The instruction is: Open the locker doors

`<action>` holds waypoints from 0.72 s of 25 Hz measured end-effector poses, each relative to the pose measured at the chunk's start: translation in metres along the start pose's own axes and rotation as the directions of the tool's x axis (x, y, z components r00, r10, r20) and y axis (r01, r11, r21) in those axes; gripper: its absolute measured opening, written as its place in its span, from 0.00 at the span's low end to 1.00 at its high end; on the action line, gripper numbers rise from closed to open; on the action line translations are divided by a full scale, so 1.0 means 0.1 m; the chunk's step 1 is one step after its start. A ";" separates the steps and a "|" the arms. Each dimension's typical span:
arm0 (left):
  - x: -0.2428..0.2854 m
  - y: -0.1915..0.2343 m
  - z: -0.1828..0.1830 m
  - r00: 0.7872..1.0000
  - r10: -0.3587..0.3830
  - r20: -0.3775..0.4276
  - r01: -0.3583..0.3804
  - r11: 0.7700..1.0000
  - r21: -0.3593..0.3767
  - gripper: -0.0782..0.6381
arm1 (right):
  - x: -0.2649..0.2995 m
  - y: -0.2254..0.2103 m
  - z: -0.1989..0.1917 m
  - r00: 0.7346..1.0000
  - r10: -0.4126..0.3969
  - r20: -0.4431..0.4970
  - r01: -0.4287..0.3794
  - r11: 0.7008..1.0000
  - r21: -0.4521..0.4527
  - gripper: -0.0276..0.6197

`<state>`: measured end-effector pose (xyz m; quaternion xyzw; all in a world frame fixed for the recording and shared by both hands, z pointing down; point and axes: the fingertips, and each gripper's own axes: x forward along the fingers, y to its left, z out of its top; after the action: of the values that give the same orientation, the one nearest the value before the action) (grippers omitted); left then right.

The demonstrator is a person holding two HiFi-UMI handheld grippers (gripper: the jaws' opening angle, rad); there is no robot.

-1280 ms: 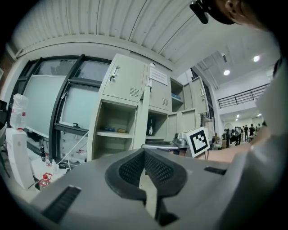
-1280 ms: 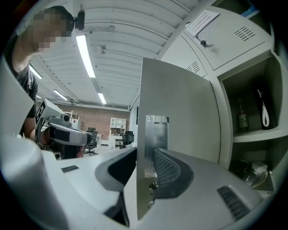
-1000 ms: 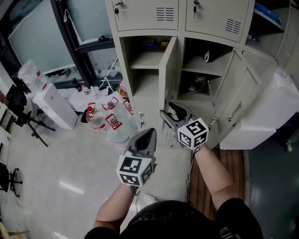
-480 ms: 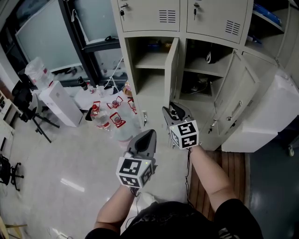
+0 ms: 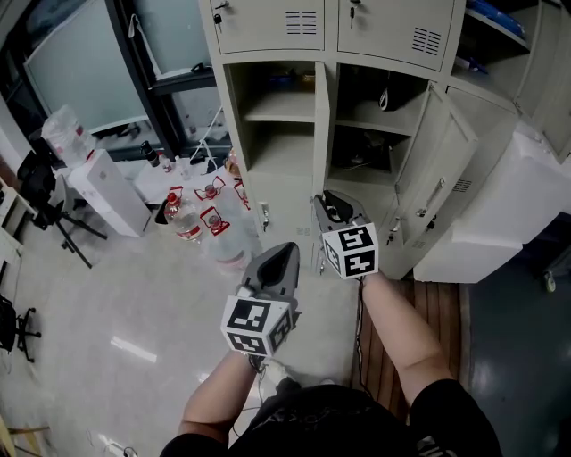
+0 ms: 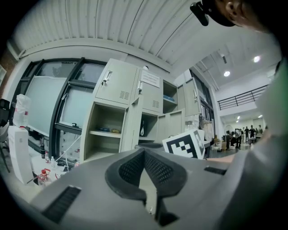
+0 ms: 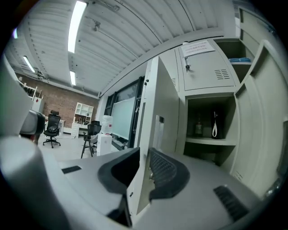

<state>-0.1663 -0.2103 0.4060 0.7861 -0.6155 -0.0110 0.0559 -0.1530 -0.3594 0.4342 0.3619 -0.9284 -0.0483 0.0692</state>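
Observation:
The beige locker block stands ahead with its two upper doors shut. Both lower compartments are open. The lower left door stands edge-on to me and the lower right door swings far right. My right gripper is at the lower left door's free edge. In the right gripper view the door runs between the jaws of that gripper, which are closing, pads against both faces. My left gripper hangs lower and to the left, shut and empty, jaws meeting.
Several water bottles crowd the floor left of the lockers beside a white box. A black office chair is at far left. A large white case sits right of the open door, with wooden boards below it.
The right gripper's jaws have narrowed onto the lower left door's edge. That door now looks more edge-on. The left gripper has hardly moved.

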 end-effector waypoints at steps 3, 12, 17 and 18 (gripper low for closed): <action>0.01 -0.17 0.01 1.000 -0.006 0.005 0.006 1.000 0.001 0.11 | -0.28 -0.12 0.04 1.000 -0.013 0.024 0.013 1.000 0.023 0.05; 0.12 -0.87 0.08 0.999 -0.039 0.014 0.039 0.999 0.026 0.11 | -1.44 -0.96 0.18 0.988 -0.144 0.048 0.136 0.980 0.148 0.04; 0.21 -1.21 0.11 0.998 -0.058 0.002 0.058 0.998 0.040 0.11 | -1.96 -1.28 0.13 0.984 -0.175 0.019 0.171 0.977 0.127 0.04; 0.22 -1.26 0.12 0.998 -0.061 0.001 0.061 0.997 0.041 0.11 | -2.04 -1.32 0.12 0.984 -0.180 0.013 0.177 0.976 0.125 0.04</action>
<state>-0.0402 -0.2031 0.3827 0.8055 -0.5913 -0.0009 0.0387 0.0814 -0.3172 0.3849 0.4466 -0.8942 -0.0012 0.0308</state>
